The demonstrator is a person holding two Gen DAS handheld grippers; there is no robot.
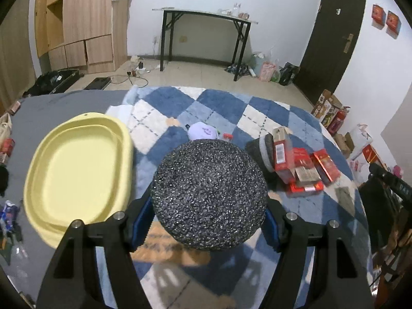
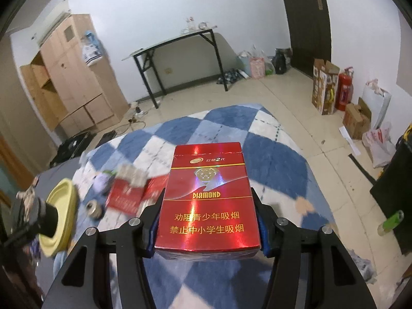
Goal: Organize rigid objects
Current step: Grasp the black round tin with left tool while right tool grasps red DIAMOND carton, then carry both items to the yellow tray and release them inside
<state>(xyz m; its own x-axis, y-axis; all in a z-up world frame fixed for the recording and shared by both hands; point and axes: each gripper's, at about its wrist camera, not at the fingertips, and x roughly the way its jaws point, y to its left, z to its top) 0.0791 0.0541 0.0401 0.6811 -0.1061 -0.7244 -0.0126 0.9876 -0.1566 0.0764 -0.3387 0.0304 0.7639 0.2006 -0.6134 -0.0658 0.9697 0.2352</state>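
My left gripper point(image 1: 208, 221) is shut on a round black speckled foam disc point(image 1: 209, 193), held above the blue and white checked rug point(image 1: 226, 108). A yellow oval tray point(image 1: 77, 172) lies just left of it. My right gripper point(image 2: 207, 229) is shut on a red Diamond cigarette box point(image 2: 208, 198), held above the same rug point(image 2: 270, 159). A pile of red boxes point(image 1: 303, 170) lies right of the disc and shows blurred in the right wrist view point(image 2: 134, 193). The yellow tray point(image 2: 60, 213) shows at the left there.
A purple cap point(image 1: 202, 131) and a grey and black roll point(image 1: 262, 152) lie beyond the disc. A small metal can point(image 2: 94, 208) lies near the tray. A black-legged table point(image 1: 206, 15), a wooden cabinet point(image 1: 85, 20) and a dark door point(image 1: 332, 38) stand at the back. Boxes and bags point(image 2: 355, 108) line the right wall.
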